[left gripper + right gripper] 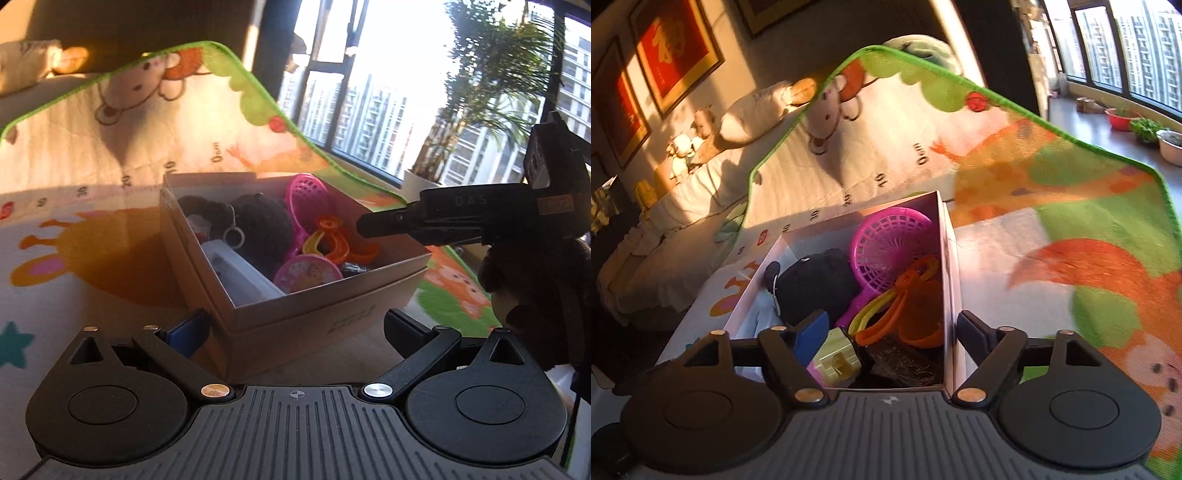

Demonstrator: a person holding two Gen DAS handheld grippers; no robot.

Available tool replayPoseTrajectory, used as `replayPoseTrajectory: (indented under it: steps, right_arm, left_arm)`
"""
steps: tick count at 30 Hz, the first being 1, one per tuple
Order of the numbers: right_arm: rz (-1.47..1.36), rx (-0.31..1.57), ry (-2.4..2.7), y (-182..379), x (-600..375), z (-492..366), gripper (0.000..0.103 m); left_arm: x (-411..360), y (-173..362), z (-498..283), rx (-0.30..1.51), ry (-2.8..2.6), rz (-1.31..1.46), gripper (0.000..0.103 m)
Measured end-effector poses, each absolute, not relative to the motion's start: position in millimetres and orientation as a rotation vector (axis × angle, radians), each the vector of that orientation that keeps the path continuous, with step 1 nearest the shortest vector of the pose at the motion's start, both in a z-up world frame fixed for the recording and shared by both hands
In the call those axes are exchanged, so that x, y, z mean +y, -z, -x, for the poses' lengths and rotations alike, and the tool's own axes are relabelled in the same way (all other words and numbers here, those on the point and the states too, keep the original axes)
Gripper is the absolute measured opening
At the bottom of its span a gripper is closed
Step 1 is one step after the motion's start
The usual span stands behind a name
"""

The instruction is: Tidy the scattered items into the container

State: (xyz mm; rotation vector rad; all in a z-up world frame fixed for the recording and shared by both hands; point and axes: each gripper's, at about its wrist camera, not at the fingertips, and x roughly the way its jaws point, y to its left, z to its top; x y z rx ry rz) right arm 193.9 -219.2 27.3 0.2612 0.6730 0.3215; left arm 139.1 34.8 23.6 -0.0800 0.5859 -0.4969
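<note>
left wrist view: left gripper is sitting wide open at 6 o'clock, holding nothing, fingers straddling the near corner of the cardboard box. box is sitting at frame centre on the cartoon play mat. inside it: black plush toy with a ring at centre, pink sieve leaning at 12 o'clock of the box, orange and yellow scoops toward 3 o'clock, round pink toy near the front wall, white flat item along the left wall. right gripper is coming in from 3 o'clock, tip hovering over the box's right rim; can't tell its opening from this side-on angle. window and a potted palm are showing at 1 o'clock. right wrist view: right gripper is spread wide, empty, its left finger hanging over the box interior and its right finger outside the box's right wall. below it: pink sieve at 12 o'clock, orange scoops centre-right, black plush at 10 o'clock, a yellow-green block toy at 7 o'clock. framed red pictures are hanging at 10 o'clock.
</note>
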Motion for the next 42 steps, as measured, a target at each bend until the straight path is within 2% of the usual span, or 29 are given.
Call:
replayPoseTrajectory:
  steps: [5, 6, 7, 8, 15, 19, 23, 42]
  right_arm:
    - [-0.258, 0.639, -0.335, -28.8, -196.6, -198.7, 0.082]
    - [-0.262, 0.625, -0.33, -30.6, -197.2, -192.9, 0.089]
    - [-0.261, 0.61, -0.319, -32.0, -197.7, -184.7, 0.102]
    - [-0.256, 0.59, -0.3, -32.9, -198.6, -174.1, 0.103]
    - [-0.111, 0.632, -0.211, -9.4, -193.8, -104.6, 0.103]
    - [-0.024, 0.634, -0.204, 9.6, -186.6, -82.7, 0.103]
    - [0.054, 0.725, -0.214, 21.2, -177.9, -92.3, 0.103]
    - [0.027, 0.689, -0.127, 24.7, -185.4, -109.2, 0.103]
  left_arm:
    - [54.8, -23.5, -140.2, 0.6, 0.422, 0.074, 0.103]
    - [55.9, -23.9, -136.1, 0.607, 0.416, 0.072, 0.103]
    - [55.9, -24.1, -131.4, 0.618, 0.4, 0.068, 0.103]
    - [55.4, -23.7, -126.9, 0.631, 0.373, 0.064, 0.103]
    - [37.5, -13.1, -93.7, 0.713, 0.219, 0.07, 0.103]
    - [25.7, -6.9, -80.4, 0.686, 0.124, 0.042, 0.103]
    - [16.8, -3.3, -85.1, 0.692, 0.073, 0.007, 0.103]
    - [7.6, 0.9, -90.5, 0.695, 0.027, -0.04, 0.103]
